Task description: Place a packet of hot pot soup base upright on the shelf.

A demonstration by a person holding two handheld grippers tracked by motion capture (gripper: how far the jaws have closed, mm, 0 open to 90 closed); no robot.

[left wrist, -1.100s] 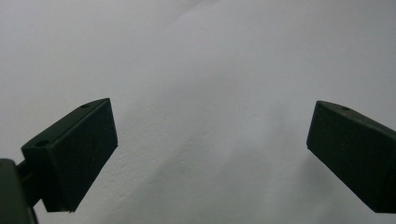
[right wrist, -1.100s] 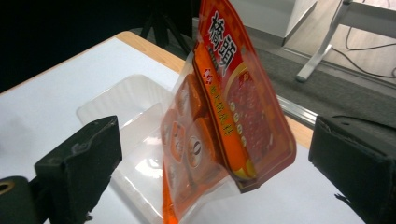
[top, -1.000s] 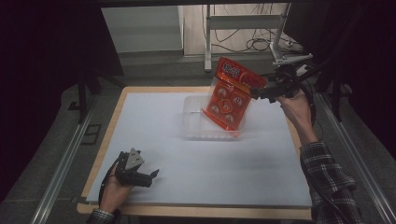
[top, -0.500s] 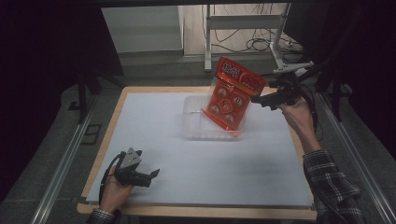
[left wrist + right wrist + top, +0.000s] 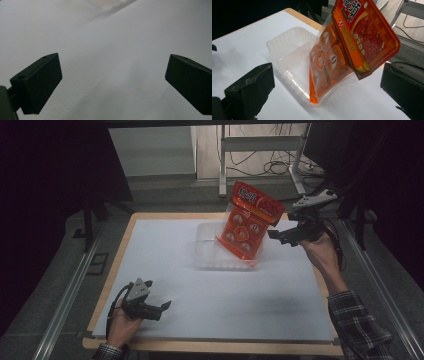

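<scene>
Lab-like test bench: framed white table (image 5: 165, 255), floor cables (image 5: 280, 167), dark surroundings.

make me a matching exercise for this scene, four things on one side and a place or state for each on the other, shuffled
Things:
1. red snack bag
2. clear plastic tray
3. left gripper
4. right gripper

Places or states:
A. open, low over the white table at its near left
B. open, just right of the bag, off the table
C. stands tilted with its lower end in the tray
D. lies on the white table, near its far middle

Pairs: 1-C, 2-D, 3-A, 4-B
</scene>
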